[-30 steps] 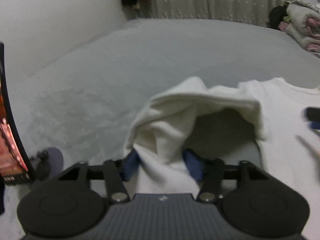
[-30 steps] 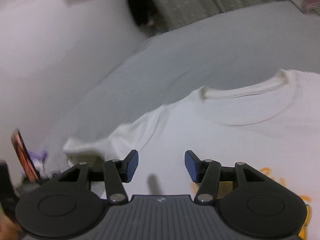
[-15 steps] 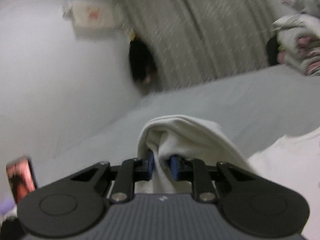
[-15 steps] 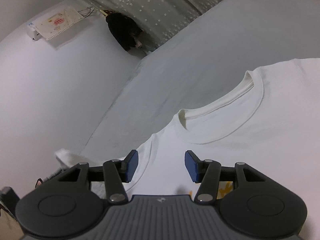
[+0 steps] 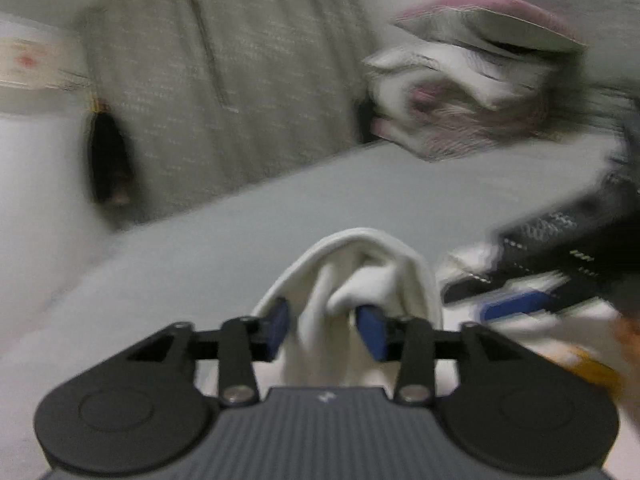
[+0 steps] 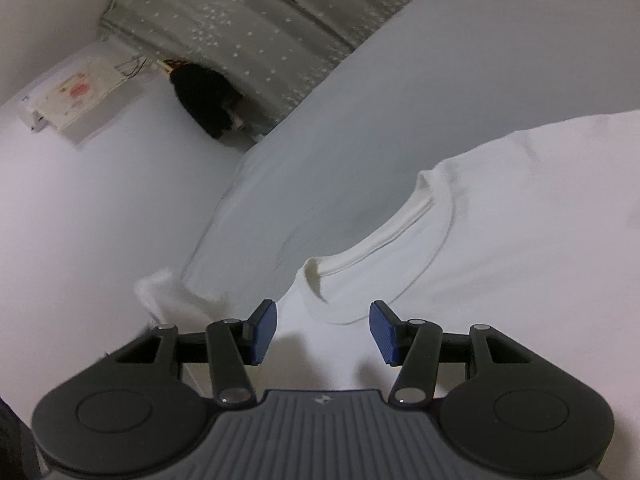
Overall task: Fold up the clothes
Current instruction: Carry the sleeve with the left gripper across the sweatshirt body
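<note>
A white T-shirt lies flat on a grey bed, its round collar toward the far side. In the left wrist view my left gripper has a bunched fold of the shirt's sleeve between its blue pads, which stand apart; the cloth drapes over them. The view is blurred by motion. My right gripper is open and empty, hovering just above the shirt near the collar. It also shows blurred at the right of the left wrist view.
A stack of folded bedding and clothes sits at the far right of the bed. A patterned grey curtain hangs behind, with a dark object at its foot. A white wall runs along the left.
My left gripper has carried the sleeve up and to the right toward the shirt body, and its pads have parted wider than half a second ago. My right gripper tilted up and shifted toward the collar.
</note>
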`<state>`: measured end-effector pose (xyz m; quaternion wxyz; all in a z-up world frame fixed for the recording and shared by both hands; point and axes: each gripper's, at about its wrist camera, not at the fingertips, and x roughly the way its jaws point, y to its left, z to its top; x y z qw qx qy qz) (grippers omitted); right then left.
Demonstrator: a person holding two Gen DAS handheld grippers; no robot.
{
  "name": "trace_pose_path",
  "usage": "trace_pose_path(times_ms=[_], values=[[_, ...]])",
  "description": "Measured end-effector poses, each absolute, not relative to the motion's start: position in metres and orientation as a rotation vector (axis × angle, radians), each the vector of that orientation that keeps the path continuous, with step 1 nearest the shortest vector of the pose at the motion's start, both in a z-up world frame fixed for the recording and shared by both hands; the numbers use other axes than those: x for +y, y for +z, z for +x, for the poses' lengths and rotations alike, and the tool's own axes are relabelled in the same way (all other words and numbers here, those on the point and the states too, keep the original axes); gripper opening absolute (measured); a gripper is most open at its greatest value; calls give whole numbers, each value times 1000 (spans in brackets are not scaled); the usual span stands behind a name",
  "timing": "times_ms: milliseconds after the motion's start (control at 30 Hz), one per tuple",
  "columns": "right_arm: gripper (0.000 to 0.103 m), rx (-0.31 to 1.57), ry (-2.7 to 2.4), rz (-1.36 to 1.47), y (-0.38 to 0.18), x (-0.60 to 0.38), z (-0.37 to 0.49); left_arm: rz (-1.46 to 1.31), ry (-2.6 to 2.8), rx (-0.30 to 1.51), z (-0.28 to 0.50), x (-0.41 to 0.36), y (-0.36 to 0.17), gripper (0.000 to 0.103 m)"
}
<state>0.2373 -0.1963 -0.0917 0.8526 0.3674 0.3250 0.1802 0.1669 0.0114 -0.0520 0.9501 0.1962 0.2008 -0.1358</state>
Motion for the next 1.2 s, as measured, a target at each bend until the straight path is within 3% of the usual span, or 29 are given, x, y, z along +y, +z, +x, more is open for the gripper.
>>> trace_pose_path(times_ms=[133,200,467,633,700,767,900,1133,1200], values=[[52,695,352,758,-92,-198,239,508,-357,464,158,-4,-66,61],[52,697,341,751,-91,-200,240,522,-366,481,150,-5,-66,73],[52,671,399,773,-85,-200,241,407,-390,604,123,29,-49,75],[52,668,518,847,-89,-199,247,26,-415,718,134,81,-34,77],[52,682,574,881,-93,-195,251,-203,-436,754,147,109,-33,87],[52,698,636,907,-97,-191,254,-403,-451,780,159,134,-36,90],[52,721,755,852,-94,-173,259,-674,-443,788,176,170,-47,90],[52,825,929,565,-90,-128,252,-785,-346,845,197,188,-73,86],[52,848,979,478,-89,-116,248,-828,-328,864,203,192,-83,81]])
